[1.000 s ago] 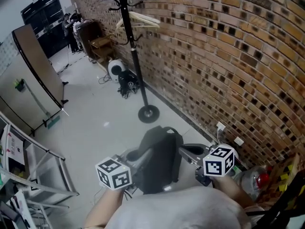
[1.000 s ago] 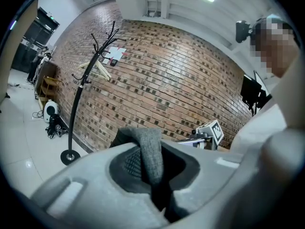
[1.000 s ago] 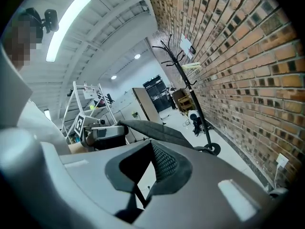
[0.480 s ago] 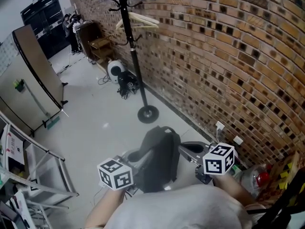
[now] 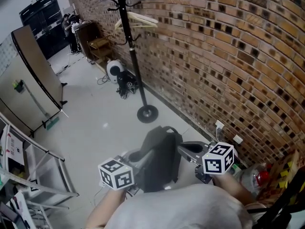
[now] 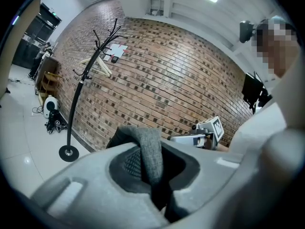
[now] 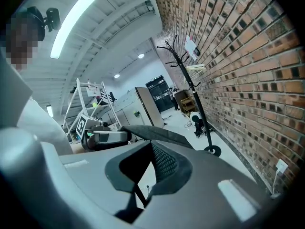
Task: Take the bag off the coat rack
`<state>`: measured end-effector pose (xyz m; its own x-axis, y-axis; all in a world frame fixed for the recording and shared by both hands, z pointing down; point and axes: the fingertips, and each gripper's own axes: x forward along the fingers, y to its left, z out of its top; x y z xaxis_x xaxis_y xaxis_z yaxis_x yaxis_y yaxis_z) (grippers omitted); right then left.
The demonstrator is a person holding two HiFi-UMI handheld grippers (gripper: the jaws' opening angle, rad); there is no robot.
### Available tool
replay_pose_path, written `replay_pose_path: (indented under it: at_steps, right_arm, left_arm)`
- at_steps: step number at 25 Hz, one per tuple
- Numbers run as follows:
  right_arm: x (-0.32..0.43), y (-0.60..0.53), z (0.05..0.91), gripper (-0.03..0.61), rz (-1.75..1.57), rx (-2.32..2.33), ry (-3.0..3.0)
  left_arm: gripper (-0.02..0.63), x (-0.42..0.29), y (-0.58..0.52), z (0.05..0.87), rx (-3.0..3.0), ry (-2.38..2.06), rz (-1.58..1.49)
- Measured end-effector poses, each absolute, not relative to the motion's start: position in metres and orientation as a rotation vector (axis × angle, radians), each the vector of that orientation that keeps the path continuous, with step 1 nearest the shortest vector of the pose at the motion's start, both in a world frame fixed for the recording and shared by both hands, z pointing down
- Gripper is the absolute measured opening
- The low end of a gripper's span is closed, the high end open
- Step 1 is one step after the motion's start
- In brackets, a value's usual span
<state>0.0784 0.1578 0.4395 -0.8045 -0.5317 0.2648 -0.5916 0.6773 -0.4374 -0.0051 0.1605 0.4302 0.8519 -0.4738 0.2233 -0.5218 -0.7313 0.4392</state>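
Head view shows the bag (image 5: 159, 159) hanging low in front of the person, between the two grippers and well apart from the coat rack (image 5: 131, 46). The rack stands further off along the brick wall (image 5: 228, 56) and carries only a pale hanger (image 5: 138, 19) (no bag on any hook). So the bag is already off the rack.

The left gripper (image 5: 136, 162) sits against the bag's left side. In the left gripper view its jaws are pressed together on a gray strap (image 6: 148, 147), which rises out of the pinch and folds over.

The right gripper (image 5: 186, 150) points in at the bag's right side. Its own view shows the jaws drawn nearly together on a thin dark strand of the bag.

The bag's long axis runs away from the person, toward the rack's base. Both grippers are on the bag, one each side. Any next move, I judge, depends on both travelling together so the bag stays level.
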Motion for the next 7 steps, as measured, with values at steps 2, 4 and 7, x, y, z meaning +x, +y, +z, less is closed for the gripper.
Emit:
replay_pose_path:
  at_steps: [2,4,7]
  right_arm:
    - [0.0777,0.1579,0.4399,-0.003,0.782,0.930,-2.769]
    - [0.0771,0.1578,0.4388,-0.003,0.780,0.928,-2.771]
    - [0.0759,0.1576,0.4366,-0.003,0.774,0.925,-2.776]
  left_arm:
    - [0.026,-0.0044,0.1616,0.4307,2.530,-0.725,0.132]
    - [0.026,-0.0043,0.1618,0.4298,2.533,-0.725,0.131]
    - [0.026,-0.0042,0.1619,0.4284,2.538,-0.728,0.131]
